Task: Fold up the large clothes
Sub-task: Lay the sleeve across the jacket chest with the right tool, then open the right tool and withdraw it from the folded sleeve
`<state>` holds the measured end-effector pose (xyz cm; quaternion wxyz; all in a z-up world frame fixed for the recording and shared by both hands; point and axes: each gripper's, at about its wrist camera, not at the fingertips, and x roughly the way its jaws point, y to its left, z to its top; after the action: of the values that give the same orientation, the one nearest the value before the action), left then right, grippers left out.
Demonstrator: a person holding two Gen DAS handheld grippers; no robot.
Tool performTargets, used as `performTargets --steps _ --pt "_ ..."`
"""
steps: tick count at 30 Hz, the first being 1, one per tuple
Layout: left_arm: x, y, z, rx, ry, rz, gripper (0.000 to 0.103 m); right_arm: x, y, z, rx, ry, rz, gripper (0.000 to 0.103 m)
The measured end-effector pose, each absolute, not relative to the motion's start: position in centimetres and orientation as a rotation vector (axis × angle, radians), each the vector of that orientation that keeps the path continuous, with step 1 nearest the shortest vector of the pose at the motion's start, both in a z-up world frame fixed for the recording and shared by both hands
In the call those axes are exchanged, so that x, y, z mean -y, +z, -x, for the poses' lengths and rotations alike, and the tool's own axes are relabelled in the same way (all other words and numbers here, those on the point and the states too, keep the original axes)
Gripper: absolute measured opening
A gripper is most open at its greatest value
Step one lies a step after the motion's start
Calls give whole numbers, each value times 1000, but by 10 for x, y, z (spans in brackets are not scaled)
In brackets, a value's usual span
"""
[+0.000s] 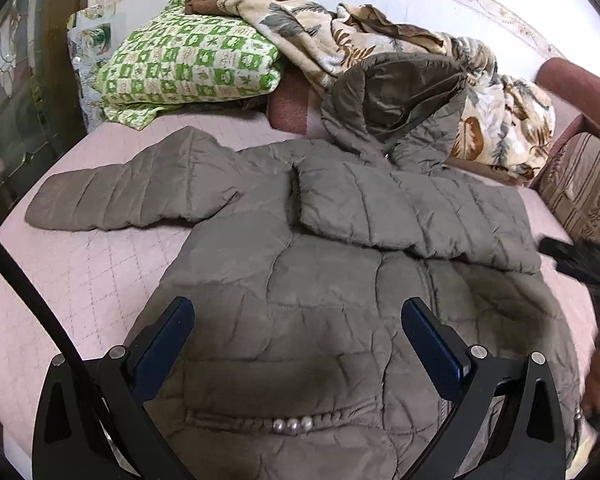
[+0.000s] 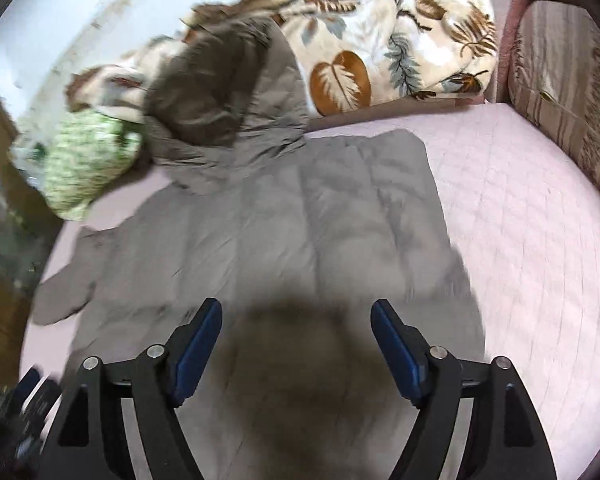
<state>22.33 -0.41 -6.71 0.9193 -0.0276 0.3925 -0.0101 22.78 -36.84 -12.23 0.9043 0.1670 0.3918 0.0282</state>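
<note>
From the left wrist view, the grey puffer jacket (image 1: pixel 300 272) lies spread across the middle of the pink quilted bed (image 1: pixel 80 280), one sleeve (image 1: pixel 400 216) folded over its chest, the other sleeve (image 1: pixel 132 196) stretched toward the bed's left edge, its hood (image 1: pixel 400 108) resting against a leaf-print blanket (image 1: pixel 500 120) beside a green checked quilt (image 1: pixel 188 64) along the far edge; the left gripper (image 1: pixel 298 316) hovers released above it, jaws wide, nothing between them. From the blurred right wrist view, the right gripper (image 2: pixel 296 316) likewise stands released and empty over the jacket's (image 2: pixel 300 216) body, with bare bed (image 2: pixel 520 216) toward the right edge.
</note>
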Motion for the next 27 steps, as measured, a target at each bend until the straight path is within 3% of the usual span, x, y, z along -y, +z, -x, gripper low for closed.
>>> performTargets --steps 6,17,27 --pt "5 -80 -199 -832 41 -2 103 342 -162 -183 -891 108 -422 81" --pt "0 -114 -165 -952 86 -107 103 262 -182 -176 -949 162 -39 81" --pt "-5 -128 -163 -913 41 -101 103 278 -157 -177 -836 201 -181 81"
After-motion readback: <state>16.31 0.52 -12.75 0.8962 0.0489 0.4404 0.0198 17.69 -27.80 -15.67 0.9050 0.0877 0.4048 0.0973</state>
